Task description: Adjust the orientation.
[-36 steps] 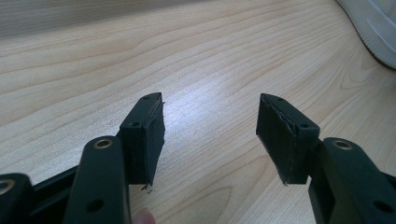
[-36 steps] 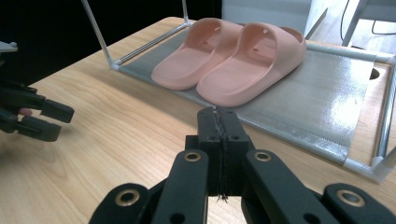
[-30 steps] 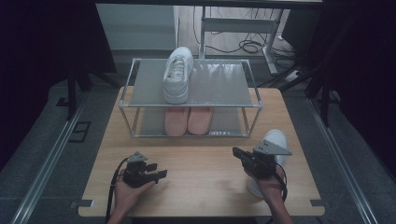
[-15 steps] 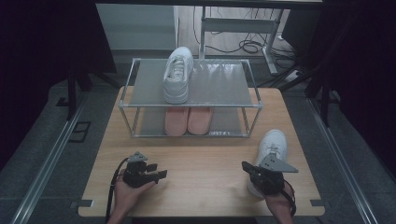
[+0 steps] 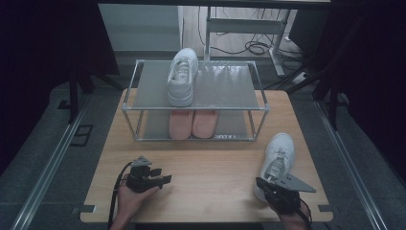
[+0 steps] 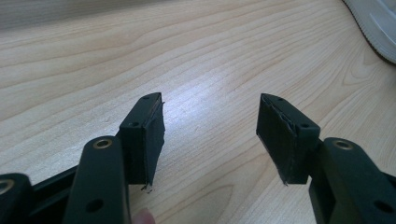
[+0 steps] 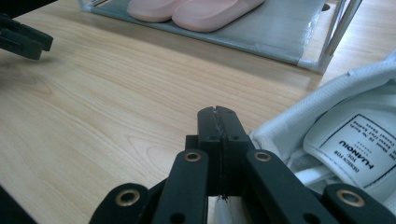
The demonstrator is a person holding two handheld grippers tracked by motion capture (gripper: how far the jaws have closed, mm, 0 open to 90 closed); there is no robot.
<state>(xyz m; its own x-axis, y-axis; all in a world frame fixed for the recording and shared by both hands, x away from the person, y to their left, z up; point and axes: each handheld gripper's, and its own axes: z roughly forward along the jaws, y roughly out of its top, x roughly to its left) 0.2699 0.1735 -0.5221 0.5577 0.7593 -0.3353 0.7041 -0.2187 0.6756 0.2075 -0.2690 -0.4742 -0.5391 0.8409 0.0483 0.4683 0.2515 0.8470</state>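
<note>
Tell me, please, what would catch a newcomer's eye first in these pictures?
Most striking is the two-tier metal rack at the far side of the wooden table: one white sneaker stands on its top shelf, with a pair of pink slippers below. Its partner, a second white sneaker, lies on the table at the near right, beside the right gripper, whose fingers are shut on nothing.

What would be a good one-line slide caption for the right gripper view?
Shut right tool poised beside a white sneaker on the wooden table, with pink slippers on the rack's lower shelf behind.
</note>
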